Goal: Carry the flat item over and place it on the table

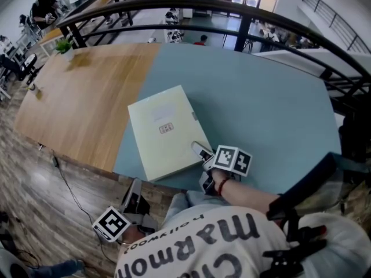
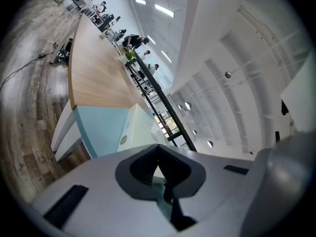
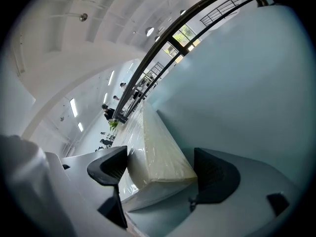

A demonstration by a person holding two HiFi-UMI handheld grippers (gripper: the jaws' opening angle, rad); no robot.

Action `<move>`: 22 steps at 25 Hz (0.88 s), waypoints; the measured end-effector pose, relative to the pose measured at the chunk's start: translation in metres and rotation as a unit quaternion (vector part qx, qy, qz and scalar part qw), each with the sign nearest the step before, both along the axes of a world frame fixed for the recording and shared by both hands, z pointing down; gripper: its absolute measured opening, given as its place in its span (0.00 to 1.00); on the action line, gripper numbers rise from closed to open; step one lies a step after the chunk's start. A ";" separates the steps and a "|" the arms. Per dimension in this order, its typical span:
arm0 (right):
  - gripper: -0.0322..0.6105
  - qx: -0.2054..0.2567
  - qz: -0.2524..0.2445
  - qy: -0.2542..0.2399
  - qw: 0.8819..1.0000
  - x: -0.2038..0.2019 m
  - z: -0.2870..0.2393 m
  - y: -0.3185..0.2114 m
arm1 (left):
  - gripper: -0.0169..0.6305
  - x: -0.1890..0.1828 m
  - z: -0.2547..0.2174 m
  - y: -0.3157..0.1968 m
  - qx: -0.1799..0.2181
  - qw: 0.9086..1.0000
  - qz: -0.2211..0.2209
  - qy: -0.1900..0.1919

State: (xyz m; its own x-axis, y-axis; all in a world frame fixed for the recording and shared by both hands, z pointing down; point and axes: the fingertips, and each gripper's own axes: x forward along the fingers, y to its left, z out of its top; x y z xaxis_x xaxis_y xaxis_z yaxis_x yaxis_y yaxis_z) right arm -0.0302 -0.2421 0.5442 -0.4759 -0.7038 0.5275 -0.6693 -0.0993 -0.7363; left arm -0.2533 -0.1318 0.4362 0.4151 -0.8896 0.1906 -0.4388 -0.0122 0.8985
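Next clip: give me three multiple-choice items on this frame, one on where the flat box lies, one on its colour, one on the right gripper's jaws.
1. Where does the flat box lie?
A. on the floor
B. mostly on the light blue part of the table
C. wholly on the wood part

2. What colour is it?
A. red
B. black
C. cream

3. How do the jaws of the right gripper stand?
A. open around the box's corner
B. shut on nothing
C. shut on a cable

Answers: 1 B, the head view shows it on blue; 2 C, pale cream in every view; 3 A, the right gripper view shows the pads apart, corner between.
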 end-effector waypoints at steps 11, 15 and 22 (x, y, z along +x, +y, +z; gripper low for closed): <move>0.67 0.038 -0.042 0.117 0.992 0.000 -0.004 0.003 | 0.03 -0.008 -0.004 0.000 0.005 1.000 0.010 0.010; 0.67 0.053 -0.059 0.147 0.986 0.001 -0.009 0.005 | 0.03 -0.015 -0.002 0.003 0.001 0.999 0.019 -0.029; 0.66 0.082 -0.096 0.174 0.977 0.004 -0.013 0.020 | 0.03 -0.022 0.003 -0.001 0.012 0.988 0.073 -0.139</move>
